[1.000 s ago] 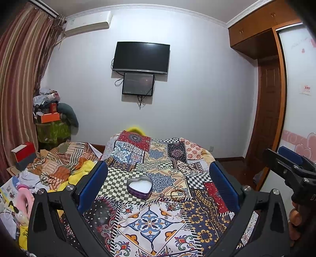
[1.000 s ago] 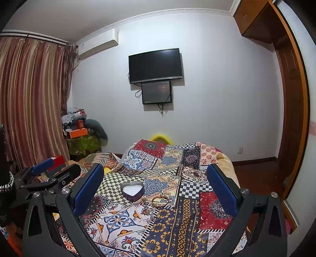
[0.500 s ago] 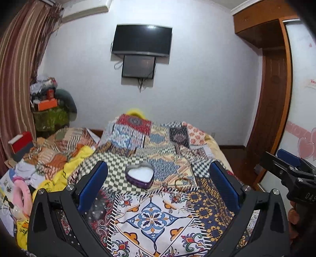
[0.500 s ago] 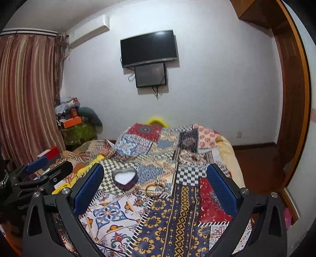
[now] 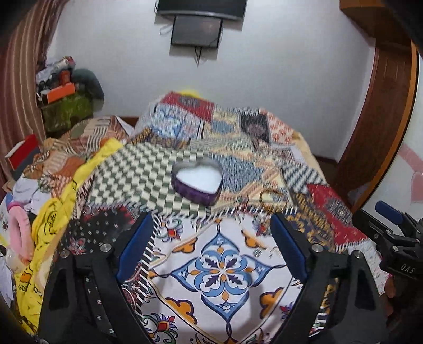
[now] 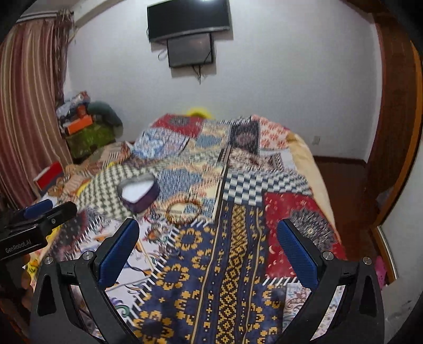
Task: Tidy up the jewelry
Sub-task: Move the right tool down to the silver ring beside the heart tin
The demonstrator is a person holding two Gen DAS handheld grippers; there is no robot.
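Observation:
A purple heart-shaped box (image 5: 197, 181) with a white inside sits open on the patchwork bedspread (image 5: 222, 267); it also shows in the right wrist view (image 6: 138, 193). A golden bangle (image 6: 183, 209) lies just right of the box, blurred in the left wrist view (image 5: 272, 199). Small jewelry pieces (image 6: 156, 230) lie near it, too blurred to name. My left gripper (image 5: 211, 243) is open and empty above the bedspread, short of the box. My right gripper (image 6: 207, 247) is open and empty, short of the bangle.
The right gripper's body (image 5: 391, 238) shows at the left wrist view's right edge; the left gripper's body (image 6: 34, 225) at the right wrist view's left. Clutter of clothes (image 5: 47, 190) lies left of the bed. A wardrobe (image 6: 394, 132) stands right, a TV (image 6: 189, 18) on the far wall.
Both grippers have tilted down and moved toward the bed. The heart box and bangle now sit closer and larger. Both stay open.

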